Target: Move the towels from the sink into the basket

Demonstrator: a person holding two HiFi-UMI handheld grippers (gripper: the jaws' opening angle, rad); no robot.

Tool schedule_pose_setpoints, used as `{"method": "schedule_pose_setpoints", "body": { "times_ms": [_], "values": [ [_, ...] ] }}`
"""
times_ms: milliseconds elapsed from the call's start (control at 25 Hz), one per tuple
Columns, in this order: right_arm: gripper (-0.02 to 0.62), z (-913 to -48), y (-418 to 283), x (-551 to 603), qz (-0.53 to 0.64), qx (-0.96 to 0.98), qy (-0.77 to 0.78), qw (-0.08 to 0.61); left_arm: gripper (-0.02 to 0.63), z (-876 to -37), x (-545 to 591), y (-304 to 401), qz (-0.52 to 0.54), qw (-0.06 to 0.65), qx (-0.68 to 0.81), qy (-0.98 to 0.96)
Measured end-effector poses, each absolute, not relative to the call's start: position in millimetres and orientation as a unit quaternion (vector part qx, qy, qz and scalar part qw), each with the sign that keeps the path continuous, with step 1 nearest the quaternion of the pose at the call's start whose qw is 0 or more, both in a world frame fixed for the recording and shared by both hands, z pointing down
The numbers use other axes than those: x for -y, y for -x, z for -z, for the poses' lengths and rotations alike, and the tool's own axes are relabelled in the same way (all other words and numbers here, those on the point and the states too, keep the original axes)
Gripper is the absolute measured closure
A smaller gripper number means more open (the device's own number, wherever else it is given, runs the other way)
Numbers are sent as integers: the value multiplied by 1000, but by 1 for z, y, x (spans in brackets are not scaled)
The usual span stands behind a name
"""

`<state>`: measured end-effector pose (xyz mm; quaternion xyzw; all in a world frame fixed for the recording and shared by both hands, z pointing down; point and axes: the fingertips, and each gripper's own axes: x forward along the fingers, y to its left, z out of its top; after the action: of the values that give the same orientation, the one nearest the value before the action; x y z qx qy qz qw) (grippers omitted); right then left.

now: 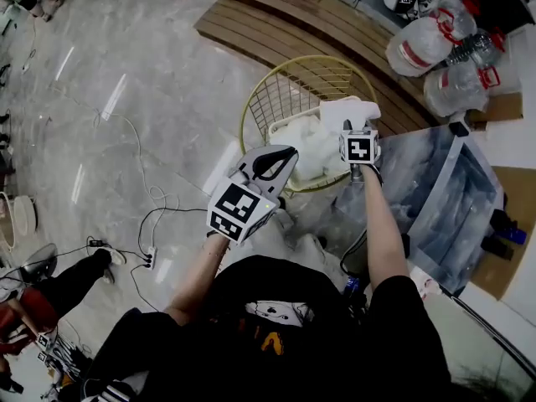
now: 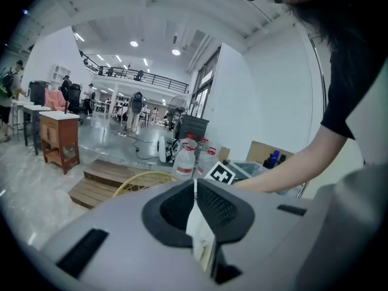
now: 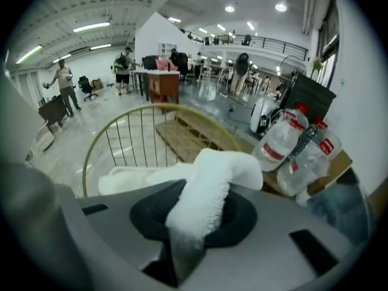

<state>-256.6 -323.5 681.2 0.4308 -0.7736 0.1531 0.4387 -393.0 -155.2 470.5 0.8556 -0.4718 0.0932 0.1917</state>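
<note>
A yellow wire basket (image 1: 255, 99) stands on the floor with white towels (image 1: 306, 145) piled inside. My right gripper (image 1: 353, 126) hangs over its right rim, shut on a white towel (image 1: 349, 110) that folds over the jaw tips. In the right gripper view that towel (image 3: 213, 177) bulges from between the pads, with the basket's rim (image 3: 119, 121) just beyond. My left gripper (image 1: 287, 152) is at the basket's near edge with its jaws together; the left gripper view shows only a thin pale sliver at the seam of the left gripper (image 2: 195, 187). The plastic-lined sink (image 1: 456, 193) lies to the right.
Large water bottles (image 1: 435, 44) sit beyond the sink, beside a wooden pallet (image 1: 276, 19) behind the basket. Cables and a power strip (image 1: 149, 256) trail on the floor at left. A person's legs (image 1: 59, 287) show at lower left. Cardboard (image 1: 512, 254) lies at far right.
</note>
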Motion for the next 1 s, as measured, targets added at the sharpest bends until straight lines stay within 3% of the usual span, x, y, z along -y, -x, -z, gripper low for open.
{"method": "schedule_pose_setpoints", "body": {
  "times_ms": [160,280,400,560,1000],
  "values": [
    [498,-748,246,298,-205,745,-407,487,588,-482,157,401,-103,200,474,-851],
    [469,-758,247,293,-223,744,-406,481,588,-488,154,407,-105,207,480,-846],
    [306,-746,256,294,-244,759,-394,457,588,-492,152,410,-109,211,480,-844],
    [309,-701,252,293,-236,783,-414,401,588,-488,151,402,-106,206,469,-852],
    [436,-502,212,221,-174,845,-477,170,588,-463,136,329,-103,178,402,-892]
  ]
}}
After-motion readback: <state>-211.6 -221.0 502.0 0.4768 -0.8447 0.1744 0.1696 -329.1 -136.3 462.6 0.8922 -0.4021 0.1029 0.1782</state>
